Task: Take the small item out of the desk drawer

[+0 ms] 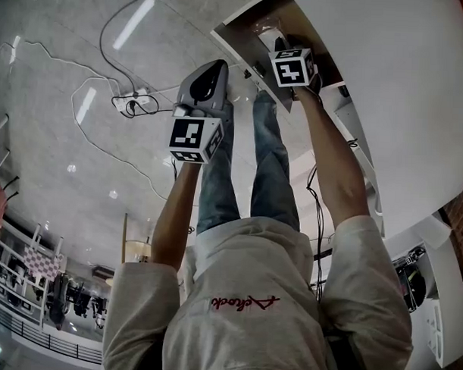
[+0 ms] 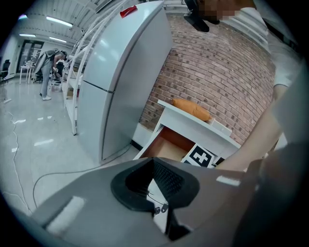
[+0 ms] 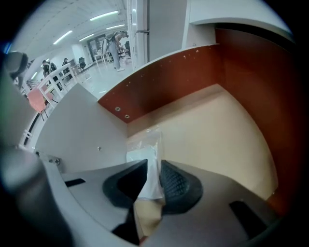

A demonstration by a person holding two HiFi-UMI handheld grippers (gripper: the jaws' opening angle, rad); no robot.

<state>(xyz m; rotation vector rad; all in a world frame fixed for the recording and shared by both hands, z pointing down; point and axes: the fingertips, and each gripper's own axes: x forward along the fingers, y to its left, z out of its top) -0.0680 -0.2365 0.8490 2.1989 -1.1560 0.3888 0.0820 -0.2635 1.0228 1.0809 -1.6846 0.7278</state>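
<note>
The desk drawer (image 3: 217, 125) is open, with brown walls and a pale floor. Inside it lies a small clear plastic packet (image 3: 145, 155) with a white item in it. My right gripper (image 3: 153, 168) reaches into the drawer and is shut on the packet's near edge. In the head view the right gripper (image 1: 285, 47) sits inside the drawer (image 1: 248, 33) at the top. My left gripper (image 1: 207, 75) hangs outside the drawer, over the floor, to its left. Its pads (image 2: 166, 176) meet with nothing between them. From there the open drawer (image 2: 166, 146) and the right gripper's marker cube (image 2: 200, 157) are in sight.
A white desk (image 2: 193, 121) carries an orange item (image 2: 191, 109) and stands against a brick wall (image 2: 227, 72). A tall grey refrigerator (image 2: 123, 77) stands left of it. A power strip (image 1: 132, 103) and cables lie on the floor. The person's legs (image 1: 270, 159) are below the drawer.
</note>
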